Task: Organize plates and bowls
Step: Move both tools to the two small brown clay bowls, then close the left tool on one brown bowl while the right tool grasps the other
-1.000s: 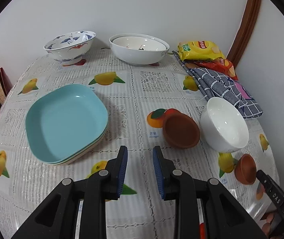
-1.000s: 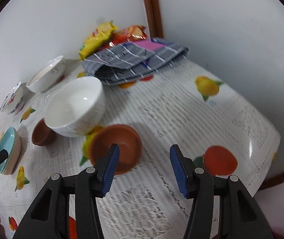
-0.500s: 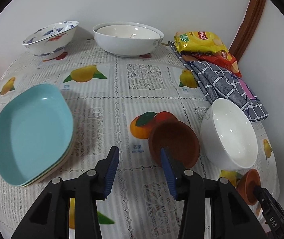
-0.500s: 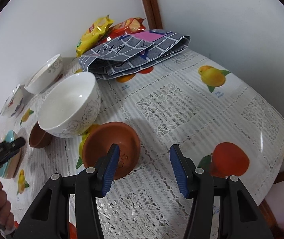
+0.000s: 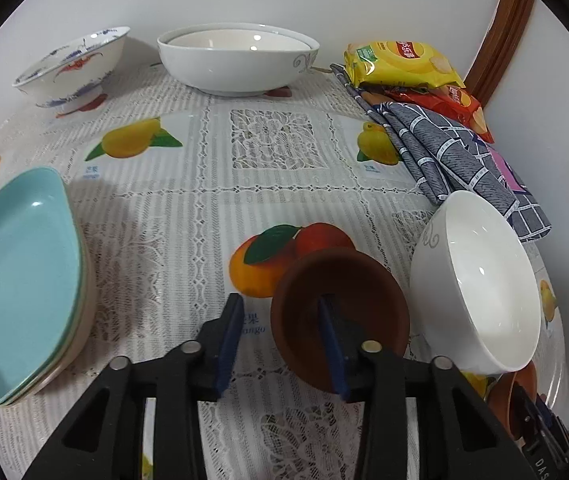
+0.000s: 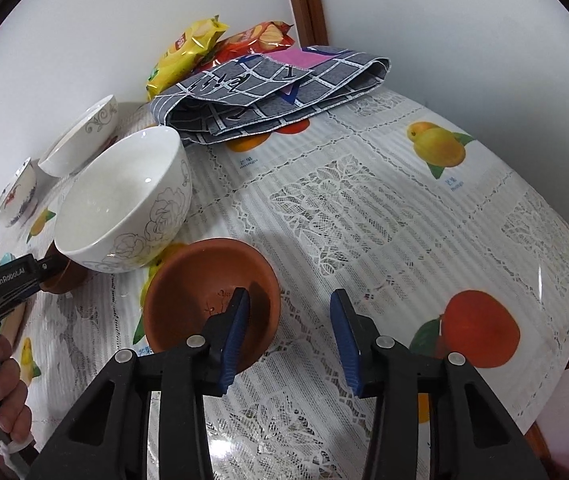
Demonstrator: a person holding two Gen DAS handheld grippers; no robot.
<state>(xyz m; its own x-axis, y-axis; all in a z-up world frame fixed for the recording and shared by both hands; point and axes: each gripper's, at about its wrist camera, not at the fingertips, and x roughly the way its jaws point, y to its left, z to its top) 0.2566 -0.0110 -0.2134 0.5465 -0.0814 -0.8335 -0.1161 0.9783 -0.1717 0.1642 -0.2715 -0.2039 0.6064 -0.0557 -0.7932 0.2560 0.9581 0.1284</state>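
Table stock, listed left to right and placed relative to the white bowl [image 5: 480, 280]. Far to its left: stacked plates, turquoise on top [image 5: 20, 276], already nested, presumably as a finished sorting group. Behind and well to its left, against the wall: a blue-patterned bowl [image 5: 72, 66] and a wide white serving bowl [image 5: 238, 62] with a second dish inside it, likewise paired by kind. Just to its left: a brown clay bowl [image 5: 340, 312], upright; the left gripper [image 5: 280, 344] stands wide, one finger inside this bowl, the other outside its near-left wall, rim between them, nothing clamped (a rim pinch appears intended). On its other side, close by: a second brown clay bowl [image 6: 212, 300], upright; the right gripper [image 6: 290, 334] also stands wide, left finger over the bowl's interior, right finger outside above bare tablecloth [image 6: 384, 220], rim between them, not gripped. Behind the white bowl: folded checked cloth [image 6: 268, 96] and snack packets [image 6: 188, 50], non-task items. Judgement: both clay bowls are probably to be nested.
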